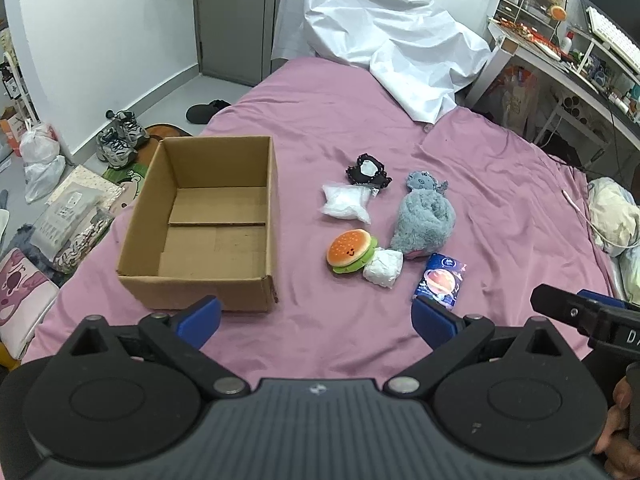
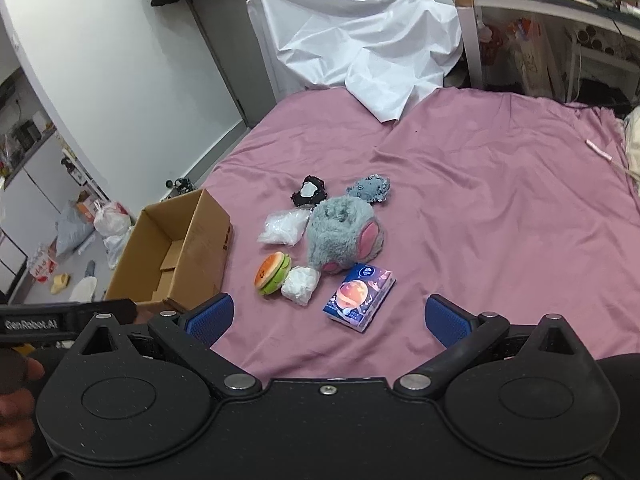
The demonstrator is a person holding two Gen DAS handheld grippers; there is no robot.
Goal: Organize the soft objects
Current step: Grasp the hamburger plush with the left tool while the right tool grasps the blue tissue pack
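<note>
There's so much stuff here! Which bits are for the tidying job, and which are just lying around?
For the job: cardboard box, burger plush, grey plush toy, white wrapped bundle, clear bag, black frilly item, tissue pack.

Just lying about: sneakers, white sheet, desk clutter.

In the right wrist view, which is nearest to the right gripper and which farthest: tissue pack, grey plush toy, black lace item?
From the right gripper:
1. Tissue pack, just ahead.
2. Grey plush toy, behind the pack.
3. Black lace item, farthest, slightly left.

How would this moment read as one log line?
left tool open, empty | right tool open, empty | brown cardboard box empty | burger-shaped plush toy on pink bedsheet
</note>
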